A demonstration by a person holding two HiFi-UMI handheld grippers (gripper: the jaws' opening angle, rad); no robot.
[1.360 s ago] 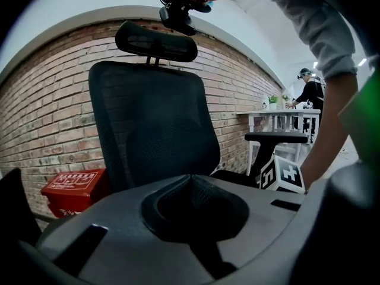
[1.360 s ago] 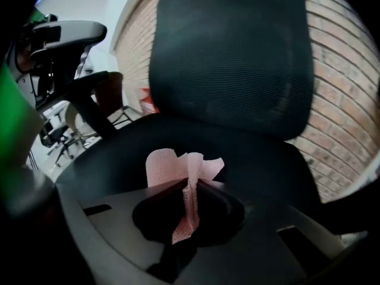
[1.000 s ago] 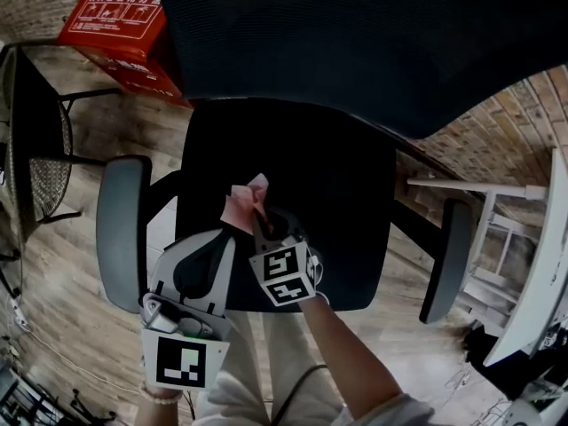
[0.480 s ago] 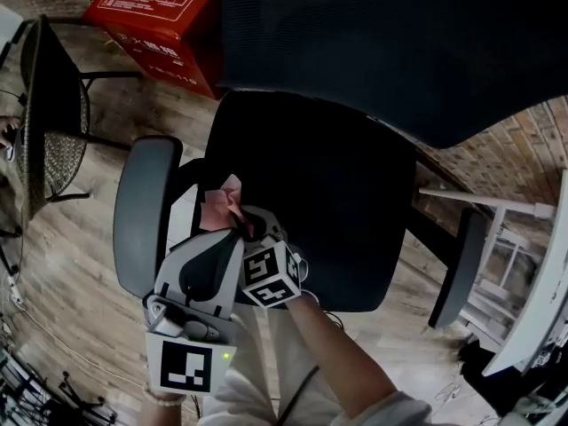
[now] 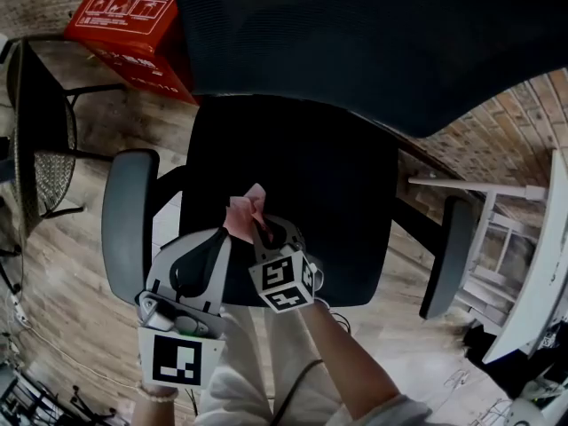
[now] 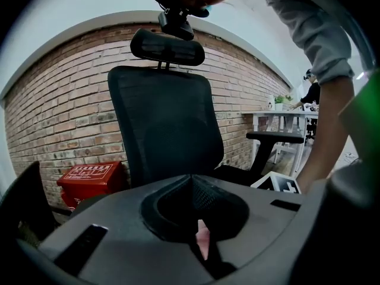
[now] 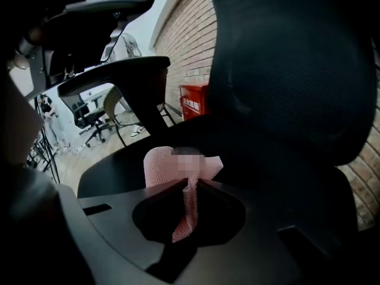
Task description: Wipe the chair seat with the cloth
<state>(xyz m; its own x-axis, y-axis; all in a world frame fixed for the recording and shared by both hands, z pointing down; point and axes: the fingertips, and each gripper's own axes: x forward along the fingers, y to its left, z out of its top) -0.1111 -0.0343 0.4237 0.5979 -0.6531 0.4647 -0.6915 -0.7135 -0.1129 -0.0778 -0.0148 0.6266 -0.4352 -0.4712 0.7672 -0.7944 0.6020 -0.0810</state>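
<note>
Black chair seat (image 5: 328,193), pink cloth (image 5: 246,213) on its front left part, wooden floor (image 5: 71,264) beneath

Cloth (image 7: 157,165): pink, coarse open weave. Seat (image 5: 328,193): black matt fabric. Backrest (image 5: 355,43): fine black mesh. Armrest (image 5: 122,224): smooth grey plastic, slight sheen. Floor (image 5: 62,300): matt wood planks. Wall (image 6: 53,117): rough brick, pale mortar
</note>
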